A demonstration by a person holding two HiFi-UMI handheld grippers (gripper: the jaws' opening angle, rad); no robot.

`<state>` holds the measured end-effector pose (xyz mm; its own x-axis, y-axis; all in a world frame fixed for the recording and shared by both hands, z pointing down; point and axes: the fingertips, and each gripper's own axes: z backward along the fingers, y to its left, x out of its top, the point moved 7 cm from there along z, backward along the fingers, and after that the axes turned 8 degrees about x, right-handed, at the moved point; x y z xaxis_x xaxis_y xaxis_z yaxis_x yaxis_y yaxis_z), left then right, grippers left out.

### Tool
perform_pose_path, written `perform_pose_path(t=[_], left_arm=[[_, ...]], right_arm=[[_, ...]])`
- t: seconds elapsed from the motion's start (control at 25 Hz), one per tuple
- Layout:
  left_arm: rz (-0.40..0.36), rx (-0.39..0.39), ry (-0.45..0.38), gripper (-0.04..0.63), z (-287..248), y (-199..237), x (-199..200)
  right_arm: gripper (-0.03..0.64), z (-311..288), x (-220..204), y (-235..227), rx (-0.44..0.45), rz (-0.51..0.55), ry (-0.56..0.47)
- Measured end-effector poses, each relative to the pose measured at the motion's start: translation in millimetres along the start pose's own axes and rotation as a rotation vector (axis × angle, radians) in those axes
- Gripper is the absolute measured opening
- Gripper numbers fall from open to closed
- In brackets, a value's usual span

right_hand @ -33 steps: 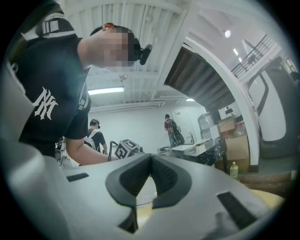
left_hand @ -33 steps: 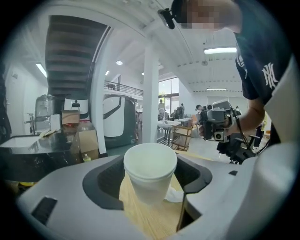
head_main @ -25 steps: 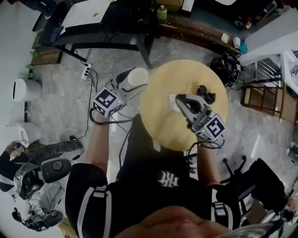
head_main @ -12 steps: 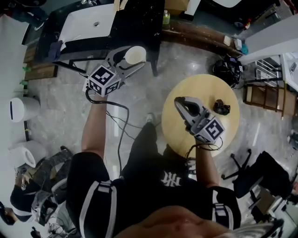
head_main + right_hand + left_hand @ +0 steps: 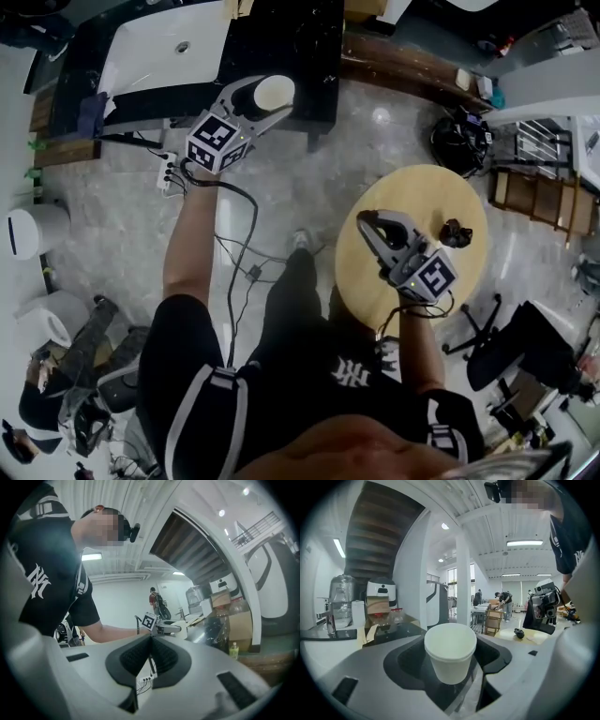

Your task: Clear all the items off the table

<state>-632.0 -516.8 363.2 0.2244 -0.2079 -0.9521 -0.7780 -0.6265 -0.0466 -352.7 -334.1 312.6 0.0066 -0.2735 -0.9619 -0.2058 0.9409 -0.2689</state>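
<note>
Cup (image 5: 450, 652) in left gripper (image 5: 262, 100), arm (image 5: 187, 246) outstretched forward.

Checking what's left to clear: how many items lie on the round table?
1: a small black object near the table's right edge. The right claw and arm cover part of the tabletop, so more could be hidden. The paper cup is off it, in the left claw.
</note>
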Motion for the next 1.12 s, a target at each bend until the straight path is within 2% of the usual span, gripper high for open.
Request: perform_pose_path(t=[0.32, 0.56, 0.72, 0.88, 0.96, 1.12], left_arm=[[-0.026, -0.001, 0.029, 0.33, -23, 10, -28], [0.004, 0.013, -0.008, 0.336, -21, 13, -32], [0.038, -0.011, -0.023, 0.348, -24, 11, -36], [0.006, 0.005, -0.016, 0.36, -24, 10, -41], [0.027, 0.029, -0.058, 0.412, -18, 15, -38], [0.099, 0.068, -0.094, 0.436, 8, 22, -37]], right_arm=[[0.003, -31, -15, -34, -0.007, 0.004, 0.046], [0.003, -67, -15, -64, 0.005, 0.027, 0.028], [0.003, -77, -13, -66, 0.021, 0.032, 0.014], [0.003, -70, -21, -56, 0.027, -0.002, 0.004], [0.003, -64, -28, -51, 0.023, -0.025, 0.01], [0.003, -50, -34, -43, 0.006, -0.042, 0.036]])
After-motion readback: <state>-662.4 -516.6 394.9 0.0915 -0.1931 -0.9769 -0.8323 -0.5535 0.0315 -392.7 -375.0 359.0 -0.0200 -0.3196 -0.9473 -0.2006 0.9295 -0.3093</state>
